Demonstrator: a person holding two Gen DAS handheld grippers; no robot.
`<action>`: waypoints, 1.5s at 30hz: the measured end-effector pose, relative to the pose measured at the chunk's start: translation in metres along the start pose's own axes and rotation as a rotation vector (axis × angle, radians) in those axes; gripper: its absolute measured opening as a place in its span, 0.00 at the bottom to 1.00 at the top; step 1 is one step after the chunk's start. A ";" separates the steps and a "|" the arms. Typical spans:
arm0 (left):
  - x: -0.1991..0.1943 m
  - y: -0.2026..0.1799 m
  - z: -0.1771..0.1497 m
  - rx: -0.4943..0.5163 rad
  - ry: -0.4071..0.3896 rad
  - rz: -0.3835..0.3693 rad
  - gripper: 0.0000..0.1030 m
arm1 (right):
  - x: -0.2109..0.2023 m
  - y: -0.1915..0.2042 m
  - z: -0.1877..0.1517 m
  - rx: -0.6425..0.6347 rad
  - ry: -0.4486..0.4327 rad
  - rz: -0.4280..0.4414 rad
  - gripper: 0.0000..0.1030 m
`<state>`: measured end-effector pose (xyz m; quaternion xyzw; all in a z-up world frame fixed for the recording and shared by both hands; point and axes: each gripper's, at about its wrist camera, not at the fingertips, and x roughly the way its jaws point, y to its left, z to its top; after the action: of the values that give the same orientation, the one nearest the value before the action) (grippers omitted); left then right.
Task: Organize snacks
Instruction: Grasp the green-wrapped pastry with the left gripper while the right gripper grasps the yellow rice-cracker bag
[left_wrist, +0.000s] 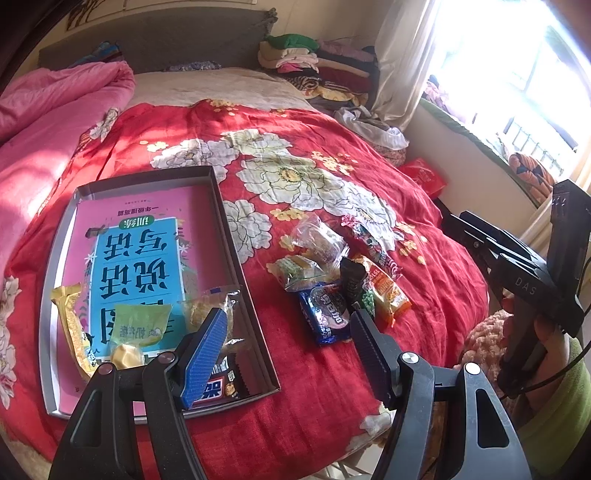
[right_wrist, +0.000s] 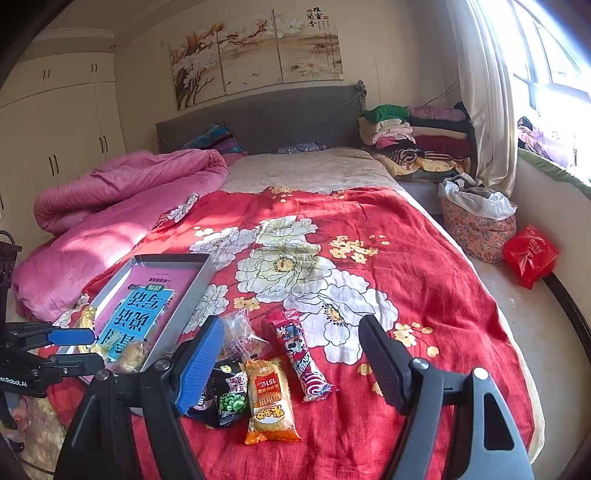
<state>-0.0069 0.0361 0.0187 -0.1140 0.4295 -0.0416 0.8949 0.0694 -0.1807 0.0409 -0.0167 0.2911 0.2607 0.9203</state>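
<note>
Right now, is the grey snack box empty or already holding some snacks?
Partly filled. The grey box holds several snack packets at its near end, including a yellow packet; more snacks lie outside on the red blanket.

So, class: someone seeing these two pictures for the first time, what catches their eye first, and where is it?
Probably the red floral bedspread, which fills the middle of both views. Next, the loose pile of snack packets near its front edge, just right of the shallow tray that already holds a few snacks. Both grippers hang open and empty in the foreground.
</note>
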 end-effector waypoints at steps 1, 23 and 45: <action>0.001 0.000 0.000 0.001 0.003 0.001 0.69 | 0.002 0.000 -0.001 0.000 0.008 0.000 0.73; 0.040 -0.009 0.016 0.020 0.072 0.014 0.69 | 0.053 0.021 -0.030 -0.138 0.258 -0.023 0.73; 0.089 -0.012 0.036 -0.031 0.158 0.038 0.69 | 0.088 0.032 -0.054 -0.229 0.417 -0.022 0.61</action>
<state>0.0777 0.0153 -0.0245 -0.1160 0.5013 -0.0265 0.8570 0.0861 -0.1215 -0.0478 -0.1778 0.4431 0.2727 0.8353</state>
